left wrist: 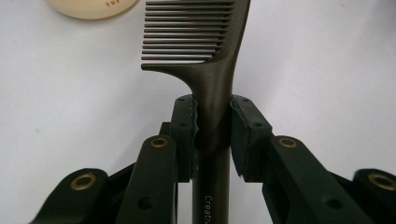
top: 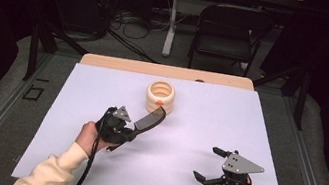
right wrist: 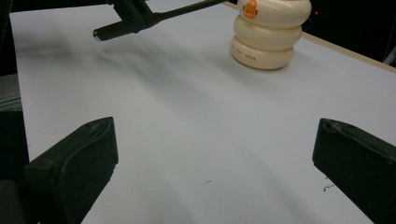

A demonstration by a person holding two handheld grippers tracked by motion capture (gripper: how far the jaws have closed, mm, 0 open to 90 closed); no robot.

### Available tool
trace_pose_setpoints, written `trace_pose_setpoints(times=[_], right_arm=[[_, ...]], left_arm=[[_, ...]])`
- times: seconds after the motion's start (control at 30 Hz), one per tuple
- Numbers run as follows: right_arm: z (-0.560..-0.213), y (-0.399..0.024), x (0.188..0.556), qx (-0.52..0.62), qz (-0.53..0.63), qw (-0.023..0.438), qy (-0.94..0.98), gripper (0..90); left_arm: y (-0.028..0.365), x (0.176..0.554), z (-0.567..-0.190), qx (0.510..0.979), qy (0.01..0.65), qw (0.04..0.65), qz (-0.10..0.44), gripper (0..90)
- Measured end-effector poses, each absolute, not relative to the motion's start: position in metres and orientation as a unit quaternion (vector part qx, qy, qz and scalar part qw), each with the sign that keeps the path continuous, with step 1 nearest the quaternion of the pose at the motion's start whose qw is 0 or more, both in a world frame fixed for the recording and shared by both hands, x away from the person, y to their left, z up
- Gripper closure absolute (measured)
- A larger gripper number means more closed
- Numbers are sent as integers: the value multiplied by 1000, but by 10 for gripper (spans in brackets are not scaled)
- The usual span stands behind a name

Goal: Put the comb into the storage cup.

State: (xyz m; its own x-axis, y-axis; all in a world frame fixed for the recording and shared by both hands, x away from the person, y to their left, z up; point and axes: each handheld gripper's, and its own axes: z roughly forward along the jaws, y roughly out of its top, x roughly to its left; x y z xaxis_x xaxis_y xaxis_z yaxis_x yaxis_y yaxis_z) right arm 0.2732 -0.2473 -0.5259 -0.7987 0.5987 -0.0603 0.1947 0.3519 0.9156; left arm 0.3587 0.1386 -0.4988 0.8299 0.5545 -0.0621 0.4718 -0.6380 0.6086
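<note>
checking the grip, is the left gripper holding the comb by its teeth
No, the left gripper clamps the comb on its handle, below the teeth.

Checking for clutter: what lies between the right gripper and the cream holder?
Nothing: in the right gripper view, bare white table runs from the right gripper to the holder.

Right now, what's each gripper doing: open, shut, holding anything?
Left gripper: shut on the dark comb, gripped at its handle.
Right gripper: open, nothing between its jaws.
</note>
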Motion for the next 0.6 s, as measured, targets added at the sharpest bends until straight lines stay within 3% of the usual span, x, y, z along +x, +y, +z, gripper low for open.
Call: trace_pose_setpoints(times=[0.6], right_arm=[[-526,-247,273,249,512,196,798,0]], left_arm=[[150,356,-499,889,297,337,85,727]])
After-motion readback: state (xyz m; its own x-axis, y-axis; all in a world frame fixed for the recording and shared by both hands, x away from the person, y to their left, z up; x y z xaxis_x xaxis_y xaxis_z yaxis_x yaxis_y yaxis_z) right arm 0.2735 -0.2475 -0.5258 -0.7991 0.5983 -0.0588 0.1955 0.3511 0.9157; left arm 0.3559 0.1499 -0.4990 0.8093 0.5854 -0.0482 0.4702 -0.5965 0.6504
